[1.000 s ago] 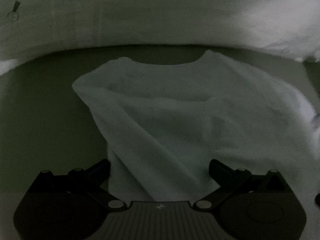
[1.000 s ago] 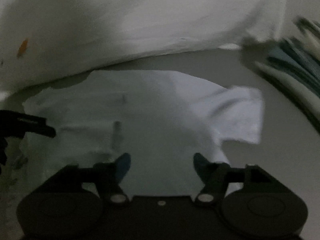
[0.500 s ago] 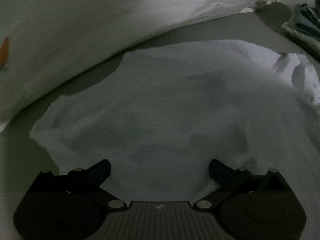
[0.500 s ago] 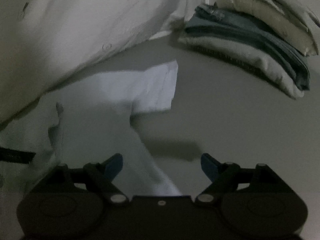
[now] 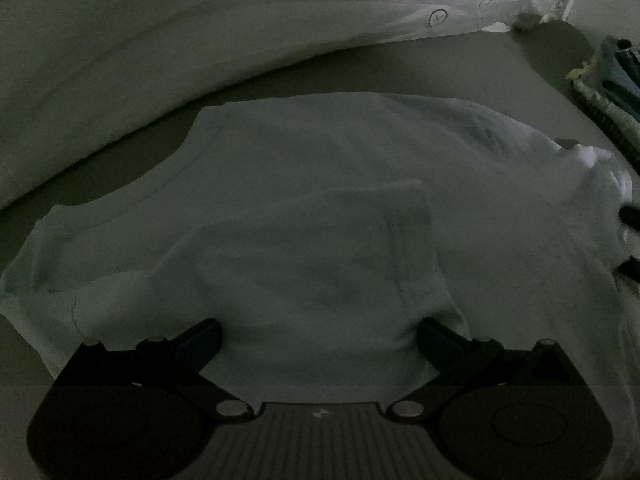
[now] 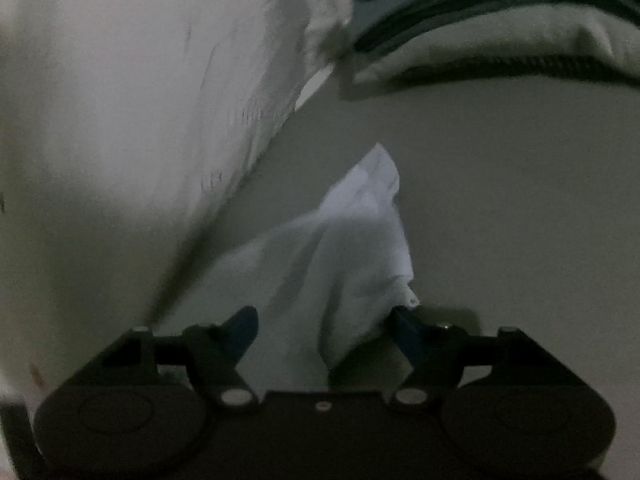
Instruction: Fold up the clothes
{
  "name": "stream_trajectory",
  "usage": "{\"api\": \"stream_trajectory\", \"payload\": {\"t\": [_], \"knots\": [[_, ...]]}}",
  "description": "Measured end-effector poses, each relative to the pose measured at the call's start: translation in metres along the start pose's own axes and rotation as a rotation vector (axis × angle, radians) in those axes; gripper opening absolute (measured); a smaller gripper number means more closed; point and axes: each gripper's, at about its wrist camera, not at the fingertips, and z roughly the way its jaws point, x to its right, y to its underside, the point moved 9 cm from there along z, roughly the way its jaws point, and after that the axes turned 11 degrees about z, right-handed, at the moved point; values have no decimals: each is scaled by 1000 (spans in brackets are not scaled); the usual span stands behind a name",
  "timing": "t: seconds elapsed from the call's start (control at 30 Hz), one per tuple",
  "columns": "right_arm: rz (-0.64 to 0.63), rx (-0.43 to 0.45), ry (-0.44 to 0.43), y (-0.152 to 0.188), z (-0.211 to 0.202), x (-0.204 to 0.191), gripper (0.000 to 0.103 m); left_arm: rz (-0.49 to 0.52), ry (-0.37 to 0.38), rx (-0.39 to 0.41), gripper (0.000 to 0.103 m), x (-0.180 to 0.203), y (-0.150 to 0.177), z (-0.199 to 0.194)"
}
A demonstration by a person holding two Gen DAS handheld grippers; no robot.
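White T-shirt (image 5: 328, 168) spread flat on grey surface, neckline toward left. One sleeve folded inward over the body, lying as a flap across the middle. Opposite sleeve (image 6: 360, 216) bunched and raised off the surface, creased, edges blurred

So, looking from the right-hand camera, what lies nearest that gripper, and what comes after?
From the right gripper:
1. White T-shirt, bunched between the open fingers.
2. Big white sheet, rising on the left.
3. Stack of folded clothes, far at the upper right.
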Motion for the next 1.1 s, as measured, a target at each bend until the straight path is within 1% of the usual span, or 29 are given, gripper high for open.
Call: {"api": "stream_trajectory", "payload": {"t": [0.07,0.13,0.27,0.3,0.33,0.37,0.4,0.47,0.53,0.6,0.63,0.67,0.77,0.87,0.93,1.03,1.1], "knots": [[88,7,-54,-9,5,4,76,2,-3,18,103,1,1,0],[138,10,-98,-17,12,7,76,4,-4,29,103,4,2,2],[130,-19,-142,-25,30,-1,76,2,-3,24,103,6,1,6],[134,-25,-139,-25,35,-3,70,2,-2,20,103,8,1,8],[142,-28,-129,-25,40,-4,61,2,0,16,103,4,3,5],[141,-26,-107,-25,44,-5,35,2,1,12,103,4,3,5],[129,-20,-72,-25,46,-5,14,1,2,7,103,5,3,3],[100,-6,-19,-25,47,-9,12,-1,5,0,103,4,2,3],[42,25,-18,-22,37,-25,10,-8,9,4,103,3,1,2],[-46,47,-35,-14,25,-51,9,-16,22,30,103,2,3,-2],[-100,57,-44,-8,17,-68,9,-27,47,50,103,0,4,-4],[-158,63,-60,0,11,-88,8,-40,76,71,103,-3,6,-7],[-295,37,-167,35,-7,-149,8,-212,181,107,103,-33,16,-21],[-534,11,-205,98,-15,-201,8,-395,206,187,103,-77,42,-44],[-650,-29,-214,144,-14,-218,8,-518,220,242,103,-108,60,-60],[-756,-111,-197,211,-7,-222,9,-701,239,325,103,-155,87,-84],[-810,-209,-158,254,9,-214,17,-740,240,315,103,-168,103,-84]]}}
